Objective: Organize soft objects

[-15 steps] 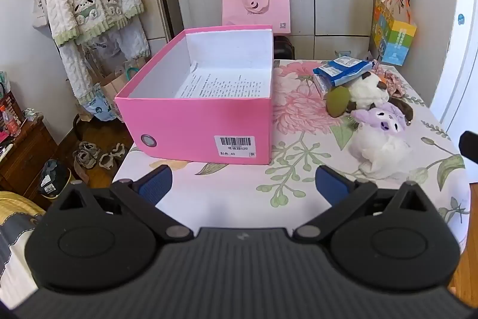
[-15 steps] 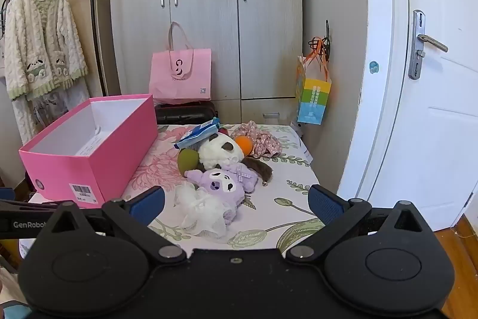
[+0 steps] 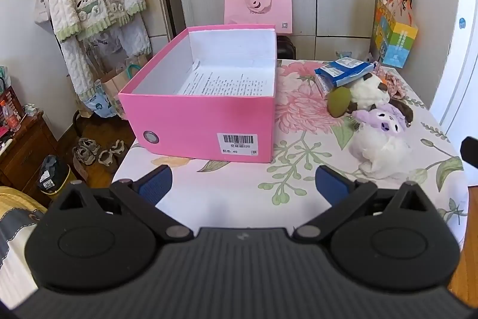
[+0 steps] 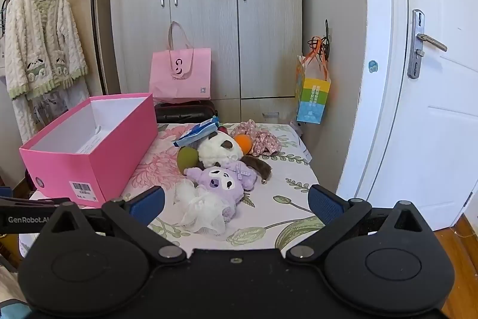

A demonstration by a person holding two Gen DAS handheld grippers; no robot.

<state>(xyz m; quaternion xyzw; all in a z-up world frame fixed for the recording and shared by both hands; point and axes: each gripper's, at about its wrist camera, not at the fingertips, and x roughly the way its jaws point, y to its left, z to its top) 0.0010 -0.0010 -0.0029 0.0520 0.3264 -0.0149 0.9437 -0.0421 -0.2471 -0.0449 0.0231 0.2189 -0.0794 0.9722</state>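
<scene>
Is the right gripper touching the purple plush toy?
Apart. The right wrist view shows the right gripper open, tablecloth visible between its fingertips and the purple plush toy.

box (image 3: 203, 127): your pink one, white inside
counter cloth (image 3: 301, 115): white, pink flowers, green leaves
plush (image 4: 222, 178): purple
panda plush (image 4: 219, 151): white, brown patches
ball (image 4: 243, 143): orange

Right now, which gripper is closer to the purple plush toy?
Right. The right gripper sits just in front of the purple plush toy, while the left gripper faces the pink box, the toy off to its right.
</scene>
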